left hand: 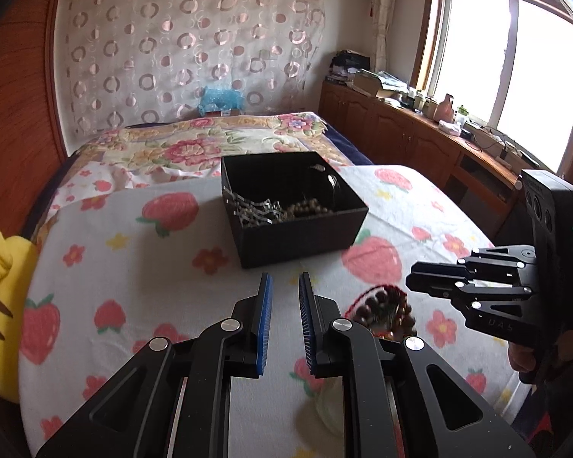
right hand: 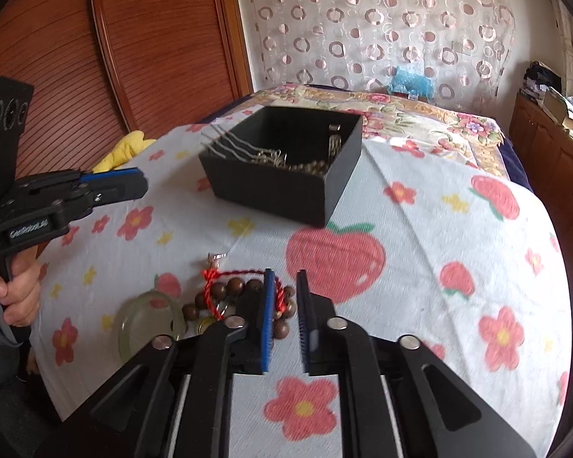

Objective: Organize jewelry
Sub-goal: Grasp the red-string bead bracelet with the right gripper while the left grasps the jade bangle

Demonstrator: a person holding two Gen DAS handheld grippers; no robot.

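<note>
Right wrist: brown wooden bead bracelet (right hand: 225, 297), red twisted cord; both fingers (right hand: 269, 305) pairs narrowly parted, empty.

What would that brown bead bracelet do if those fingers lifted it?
The bead bracelet would probably droop and swing, since its round beads sit loosely on a string. Being smooth and round, they might slip between the right gripper pads. The red cord tangled beside it may drag along.
</note>
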